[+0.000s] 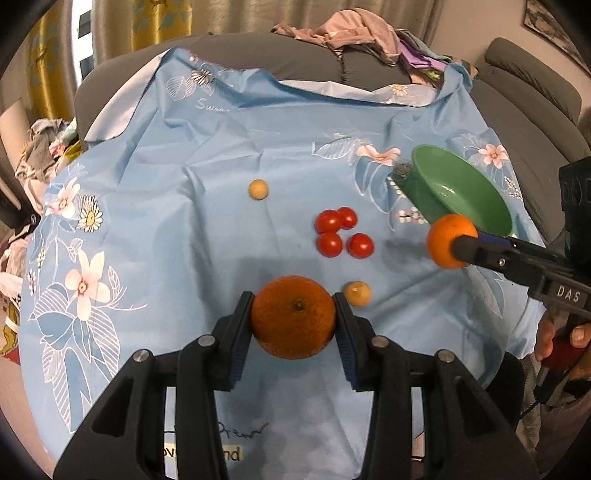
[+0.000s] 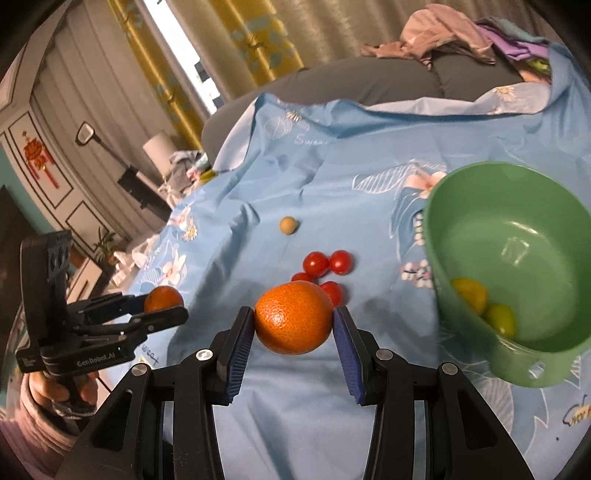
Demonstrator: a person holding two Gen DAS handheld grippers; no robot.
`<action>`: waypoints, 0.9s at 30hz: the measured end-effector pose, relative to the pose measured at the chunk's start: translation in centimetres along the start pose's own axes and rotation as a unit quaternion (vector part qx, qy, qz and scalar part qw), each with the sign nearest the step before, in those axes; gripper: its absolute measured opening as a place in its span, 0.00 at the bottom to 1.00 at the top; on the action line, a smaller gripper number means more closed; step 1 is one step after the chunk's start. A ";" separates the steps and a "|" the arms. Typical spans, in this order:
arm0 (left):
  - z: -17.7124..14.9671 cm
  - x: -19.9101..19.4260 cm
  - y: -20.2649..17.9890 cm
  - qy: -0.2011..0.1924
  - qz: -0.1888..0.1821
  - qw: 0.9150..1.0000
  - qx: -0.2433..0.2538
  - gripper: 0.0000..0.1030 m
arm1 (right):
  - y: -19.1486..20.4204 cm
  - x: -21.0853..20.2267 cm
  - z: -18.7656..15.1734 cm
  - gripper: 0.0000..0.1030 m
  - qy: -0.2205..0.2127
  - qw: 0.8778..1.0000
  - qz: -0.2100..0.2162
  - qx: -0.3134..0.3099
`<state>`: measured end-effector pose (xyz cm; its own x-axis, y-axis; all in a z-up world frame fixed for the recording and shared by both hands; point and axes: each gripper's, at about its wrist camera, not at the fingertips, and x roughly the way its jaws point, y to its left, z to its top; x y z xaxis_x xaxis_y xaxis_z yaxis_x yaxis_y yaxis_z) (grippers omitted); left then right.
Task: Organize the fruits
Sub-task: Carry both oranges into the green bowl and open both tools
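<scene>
My left gripper (image 1: 293,314) is shut on an orange (image 1: 293,316) low over the blue flowered cloth (image 1: 184,221). My right gripper (image 2: 294,317) is shut on a second orange (image 2: 293,316), held above the cloth left of a green bowl (image 2: 517,236). The bowl holds two yellow-green fruits (image 2: 471,293). Several cherry tomatoes (image 1: 341,232) lie mid-cloth, with two small tan fruits (image 1: 258,189) (image 1: 357,293) nearby. The right gripper with its orange (image 1: 448,240) shows in the left wrist view beside the bowl (image 1: 461,188). The left gripper (image 2: 162,306) with its orange (image 2: 162,297) shows in the right wrist view.
The cloth covers a grey sofa (image 1: 314,59) with a pile of clothes (image 1: 354,29) on its back. More clothes (image 1: 44,147) lie at the left. Curtains (image 2: 240,37) hang behind. The cherry tomatoes (image 2: 325,264) and a tan fruit (image 2: 288,225) lie beyond the right gripper.
</scene>
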<state>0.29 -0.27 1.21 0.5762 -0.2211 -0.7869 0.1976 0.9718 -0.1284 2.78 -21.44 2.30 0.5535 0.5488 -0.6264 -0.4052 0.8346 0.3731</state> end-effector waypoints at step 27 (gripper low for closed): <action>7.3 3.1 -15.7 -0.013 -0.089 0.986 0.139 0.40 | -8.9 -8.2 -1.1 0.44 -0.117 0.989 -0.057 0.072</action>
<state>4.79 -16.82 5.18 0.5331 -0.3913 -0.7501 0.5049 0.8586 -0.0891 1.03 -33.43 3.38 0.7500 0.4318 -0.5010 -0.2312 0.8809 0.4130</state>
